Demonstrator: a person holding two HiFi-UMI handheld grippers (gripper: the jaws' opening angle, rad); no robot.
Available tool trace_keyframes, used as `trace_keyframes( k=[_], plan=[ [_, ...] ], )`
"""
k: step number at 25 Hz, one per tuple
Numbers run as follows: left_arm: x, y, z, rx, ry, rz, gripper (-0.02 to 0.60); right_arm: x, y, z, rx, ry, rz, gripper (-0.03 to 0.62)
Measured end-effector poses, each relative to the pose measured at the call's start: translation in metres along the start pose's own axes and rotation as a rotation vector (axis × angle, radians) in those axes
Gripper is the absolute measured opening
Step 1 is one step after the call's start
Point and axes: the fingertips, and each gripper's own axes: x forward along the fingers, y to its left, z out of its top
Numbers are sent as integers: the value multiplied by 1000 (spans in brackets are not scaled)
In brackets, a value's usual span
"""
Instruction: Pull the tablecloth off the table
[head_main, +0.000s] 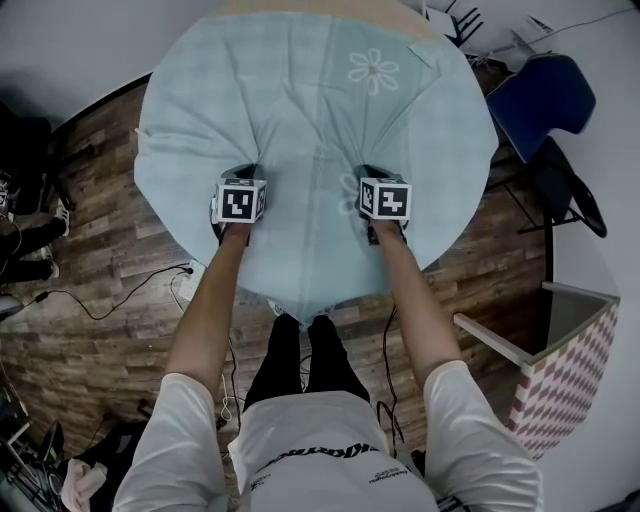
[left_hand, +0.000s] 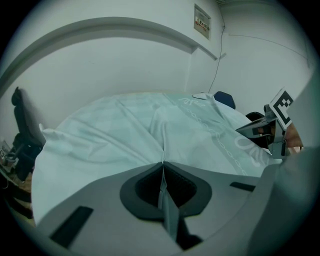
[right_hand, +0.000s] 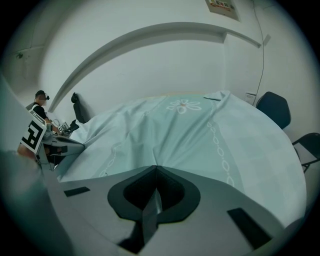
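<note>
Only close-up: tablecloth (left_hand: 125, 131) inside left tool (left_hand: 162, 165)

Floor I see is dark wood plank (head_main: 110, 330), with black cables (head_main: 100, 318) trailing across it. White walls (left_hand: 125, 65), small notice (left_hand: 202, 22) high up. Blue chair (head_main: 545, 100) beside the table (head_main: 320, 5). Pink-and-white diamond-patterned cabinet (head_main: 565, 385) at right. Light soft, even.
</note>
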Motion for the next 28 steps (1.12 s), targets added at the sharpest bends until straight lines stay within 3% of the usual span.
trace_keyframes(
  k=[10,15,20,28],
  plan=[
    [-39,-30,-52,-32,21,-19,15,-37,13,-50,0,1,26,35],
    [-79,-55,-99,-87,34,-55,15,-76,17,-96,90,3,76,34],
    [-126,-82,-141,-89,37,-75,15,-126,22,-138,92,19,113,34],
    [-181,-110,-161,-86,14,-101,15,-183,34,-174,141,4,121,34]
  ],
)
